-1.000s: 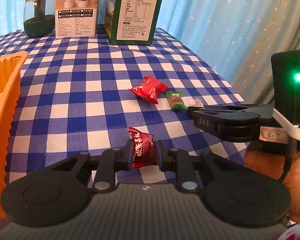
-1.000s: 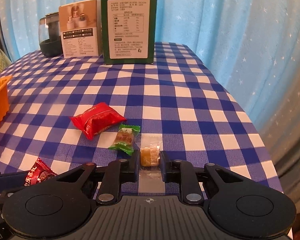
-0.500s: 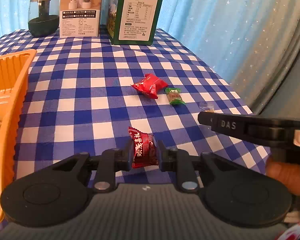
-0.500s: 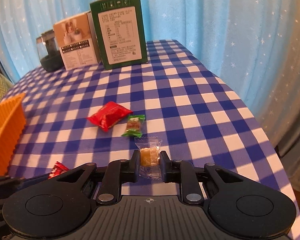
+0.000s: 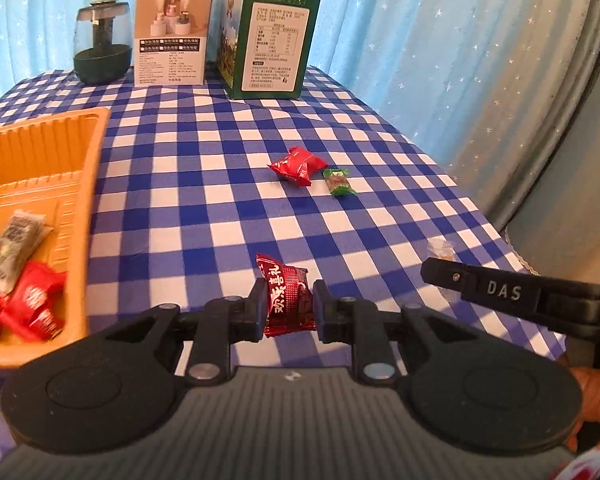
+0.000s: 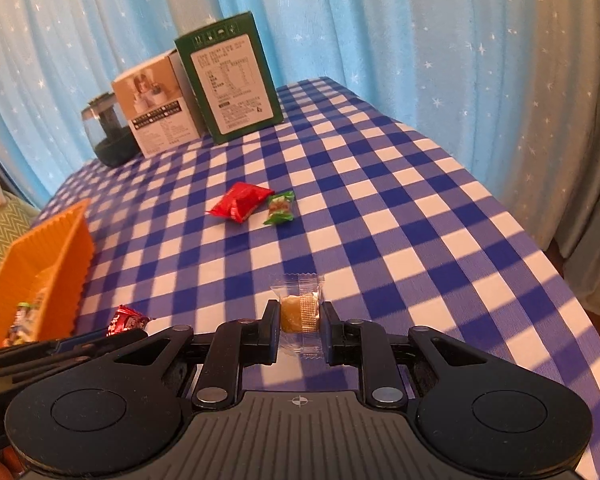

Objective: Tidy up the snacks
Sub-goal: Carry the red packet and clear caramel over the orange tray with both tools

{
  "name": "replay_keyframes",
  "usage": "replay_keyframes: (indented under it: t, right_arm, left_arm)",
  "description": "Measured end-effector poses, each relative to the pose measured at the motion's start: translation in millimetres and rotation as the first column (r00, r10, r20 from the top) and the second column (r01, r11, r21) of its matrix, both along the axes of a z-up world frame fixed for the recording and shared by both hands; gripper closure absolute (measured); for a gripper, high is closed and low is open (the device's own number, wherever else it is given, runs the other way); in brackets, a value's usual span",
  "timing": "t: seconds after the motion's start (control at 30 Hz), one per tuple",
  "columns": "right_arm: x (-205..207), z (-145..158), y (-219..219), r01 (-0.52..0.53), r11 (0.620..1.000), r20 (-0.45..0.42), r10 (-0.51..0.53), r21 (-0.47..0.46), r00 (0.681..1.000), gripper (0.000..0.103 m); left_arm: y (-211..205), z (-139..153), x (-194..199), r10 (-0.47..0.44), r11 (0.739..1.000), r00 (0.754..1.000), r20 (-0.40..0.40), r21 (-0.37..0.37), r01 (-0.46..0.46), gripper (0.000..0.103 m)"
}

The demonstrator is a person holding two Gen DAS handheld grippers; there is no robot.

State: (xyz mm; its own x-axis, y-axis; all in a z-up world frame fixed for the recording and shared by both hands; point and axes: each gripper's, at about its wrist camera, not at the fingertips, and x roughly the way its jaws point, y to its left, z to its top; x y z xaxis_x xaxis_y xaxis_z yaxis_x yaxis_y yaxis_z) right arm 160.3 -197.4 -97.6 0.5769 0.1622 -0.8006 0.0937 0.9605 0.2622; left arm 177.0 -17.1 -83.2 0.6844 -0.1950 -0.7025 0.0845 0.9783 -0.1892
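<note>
Left gripper (image 5: 289, 307) clamped on a dark red candy packet (image 5: 287, 298), jaws narrow, packet held up off the checked tablecloth (image 5: 204, 208). Right gripper (image 6: 300, 322) clamped on a clear-wrapped amber candy (image 6: 299, 312), jaws narrow too, wrapper sticking out above and below the pads, also clear of the cloth.

Orange tray (image 5: 94, 184) sits at the table's left edge; its near end holds red packets (image 5: 32, 304) and a pale wrapped snack (image 5: 8, 244). In the right wrist view the tray's ribbed wall (image 6: 52, 256) shows at far left, with the left gripper's finger and its red packet just in front of it.

Still loose on the cloth, mid-table toward the right edge: a red pouch snack (image 5: 298, 166) and a green wrapped candy (image 5: 339, 181), just beside each other, possibly touching. Both well apart from the tray.

Back edge of the table: dark green jar with clear dome (image 5: 102, 44) at left, beige product box (image 5: 170, 36) next, green carton (image 5: 270, 40) to its right, all upright, close together. Blue star curtain (image 5: 400, 40) behind.

Bare cloth lies between the left gripper and the tray's near wall. The right gripper's arm marked DAS (image 5: 504, 292) crosses the lower right of the left view, a hand (image 5: 596, 400) under it.
</note>
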Motion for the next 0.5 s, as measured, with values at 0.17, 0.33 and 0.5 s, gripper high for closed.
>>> replay_keyframes:
  t: [0.17, 0.33, 0.5]
  right_arm:
    - [-24.9, 15.2, 6.0, -0.005, 1.000, -0.004, 0.006, 0.016, 1.000, 0.082]
    - [-53.1, 32.1, 20.1, -0.052, 0.999, 0.009, 0.052, -0.007, 0.999, 0.082]
    - [-78.9, 50.7, 43.8, -0.124, 0.992, 0.041, 0.125, -0.017, 0.991, 0.082]
  left_arm:
    - [10.8, 16.1, -30.6, 0.010, 1.000, 1.000, 0.013, 0.004, -0.010, 0.082]
    - [23.3, 35.0, -61.2, 0.034, 0.999, 0.999, 0.032, -0.006, -0.034, 0.082]
    - [37.0, 52.9, -88.4, 0.055, 0.998, 0.997, 0.055, -0.008, -0.054, 0.082]
